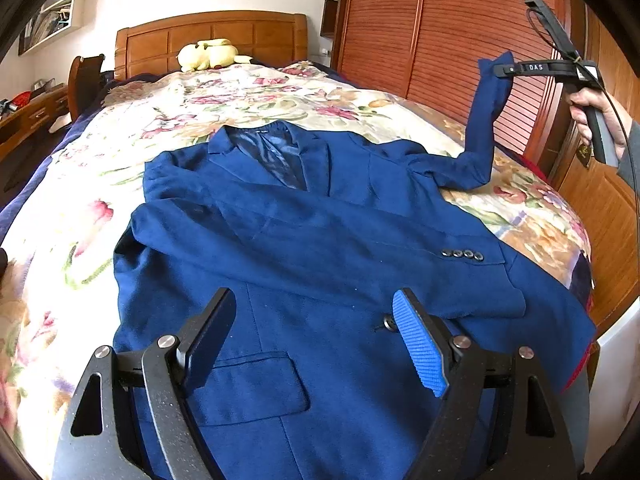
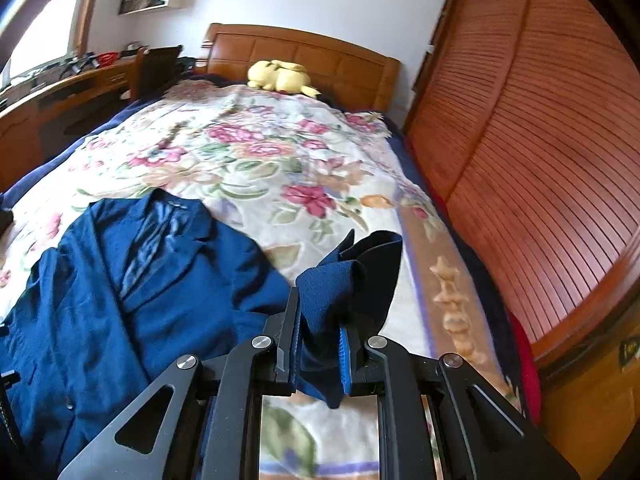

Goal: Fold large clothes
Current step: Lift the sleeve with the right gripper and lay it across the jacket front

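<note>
Floral-patterned bedspread (image 1: 280,92) in cream, pink and green covers the wide bed that fills both views, and a dark blue suit jacket (image 1: 304,248) lies front-up on it, collar toward twelve o'clock. Nearest the left wrist camera, the left gripper (image 1: 316,336) hovers over the jacket's lower front, its jaws spread wide with nothing between them; one finger carries a ribbed blue pad (image 1: 424,348). Just past that pad a dark button (image 1: 387,323) shows, and a flap pocket (image 1: 256,376) lies at six o'clock. One sleeve is folded across the chest, its cuff with four small dark buttons (image 1: 462,255) pointing to three o'clock. The other blue sleeve (image 1: 486,120) rises off the bedspread at two o'clock, its end pinched in the right gripper (image 1: 498,70), whose jaws are closed narrowly on the cloth (image 2: 332,300); the person's right hand (image 1: 596,114) grips the handle. Farther off, a yellow plush toy (image 1: 208,56) rests against the wooden headboard (image 1: 216,36) at twelve o'clock, and slatted reddish-brown wardrobe doors (image 2: 532,152) line the three o'clock side.
</note>
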Demonstrator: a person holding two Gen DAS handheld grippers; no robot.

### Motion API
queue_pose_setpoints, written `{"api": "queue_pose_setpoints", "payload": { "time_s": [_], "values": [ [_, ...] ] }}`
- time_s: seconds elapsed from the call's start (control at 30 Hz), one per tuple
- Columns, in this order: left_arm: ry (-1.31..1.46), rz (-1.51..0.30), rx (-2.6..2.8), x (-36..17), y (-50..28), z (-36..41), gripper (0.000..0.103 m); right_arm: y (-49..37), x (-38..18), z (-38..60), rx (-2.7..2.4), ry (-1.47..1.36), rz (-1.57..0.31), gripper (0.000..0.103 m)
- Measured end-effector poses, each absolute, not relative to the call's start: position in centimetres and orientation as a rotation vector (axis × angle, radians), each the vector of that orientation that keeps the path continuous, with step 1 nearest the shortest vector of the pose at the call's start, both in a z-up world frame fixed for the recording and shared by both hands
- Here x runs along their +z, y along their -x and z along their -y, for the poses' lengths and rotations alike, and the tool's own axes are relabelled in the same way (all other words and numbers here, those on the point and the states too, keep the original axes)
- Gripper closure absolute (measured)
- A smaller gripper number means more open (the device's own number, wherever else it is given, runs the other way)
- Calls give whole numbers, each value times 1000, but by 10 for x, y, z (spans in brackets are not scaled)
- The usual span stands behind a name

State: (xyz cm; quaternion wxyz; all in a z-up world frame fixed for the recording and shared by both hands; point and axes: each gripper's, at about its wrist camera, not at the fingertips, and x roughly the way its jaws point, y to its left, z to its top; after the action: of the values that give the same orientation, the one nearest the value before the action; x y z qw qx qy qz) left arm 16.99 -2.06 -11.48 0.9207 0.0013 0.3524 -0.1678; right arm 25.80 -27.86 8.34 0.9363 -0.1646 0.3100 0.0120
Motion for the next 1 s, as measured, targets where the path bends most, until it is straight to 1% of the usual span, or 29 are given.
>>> {"api": "queue_pose_setpoints", "payload": {
  "time_s": [0.5, 1.0],
  "values": [
    [-1, -714, -328, -113, -169, 16, 21, -245, 96, 240, 161, 408, -585, 89],
    [5, -703, -315, -110, -166, 9, 21, -224, 109, 209, 284, 418, -529, 90]
  ]
}}
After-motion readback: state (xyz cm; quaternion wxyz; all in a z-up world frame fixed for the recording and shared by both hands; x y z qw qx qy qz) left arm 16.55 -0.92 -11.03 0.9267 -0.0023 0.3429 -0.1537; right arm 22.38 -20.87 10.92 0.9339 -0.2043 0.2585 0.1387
